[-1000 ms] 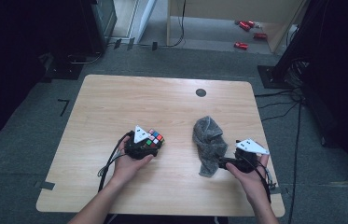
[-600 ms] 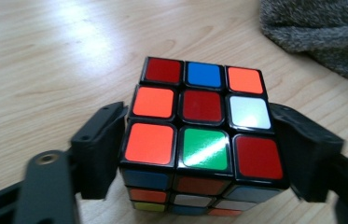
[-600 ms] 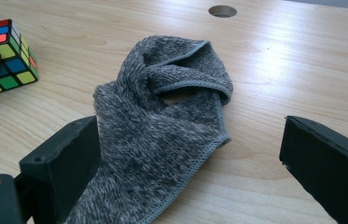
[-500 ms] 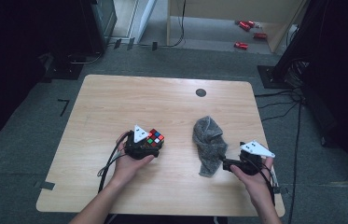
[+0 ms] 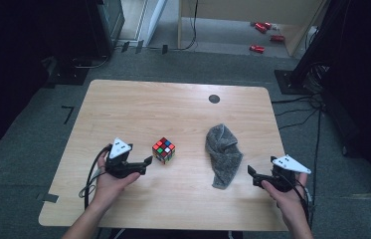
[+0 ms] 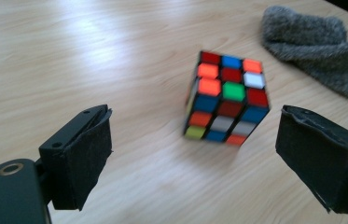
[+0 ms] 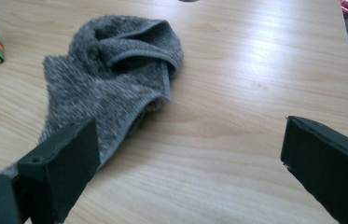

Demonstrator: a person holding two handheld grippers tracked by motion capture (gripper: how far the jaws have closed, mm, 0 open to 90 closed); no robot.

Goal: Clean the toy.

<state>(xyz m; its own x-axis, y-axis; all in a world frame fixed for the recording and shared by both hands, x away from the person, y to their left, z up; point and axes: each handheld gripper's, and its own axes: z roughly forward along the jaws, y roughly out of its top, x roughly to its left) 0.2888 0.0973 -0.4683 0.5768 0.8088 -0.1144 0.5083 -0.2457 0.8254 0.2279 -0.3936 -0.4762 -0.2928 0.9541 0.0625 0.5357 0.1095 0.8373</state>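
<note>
**Cube freed ahead of the left gripper, sock beside the right**

The Rubik's cube (image 5: 163,150) stands on the wooden table (image 5: 138,107), just beyond the left gripper (image 5: 145,163), whose jaws have just been opening and now gape with nothing between them. The grey sock (image 5: 222,152) lies with its long axis running toward the person, just left of the right gripper (image 5: 250,175), also spread wide and empty. Each hand is nearest its own thing.

Black hand-held gripper (image 5: 145,162) (grey triangular plate, trailing cable).
</note>
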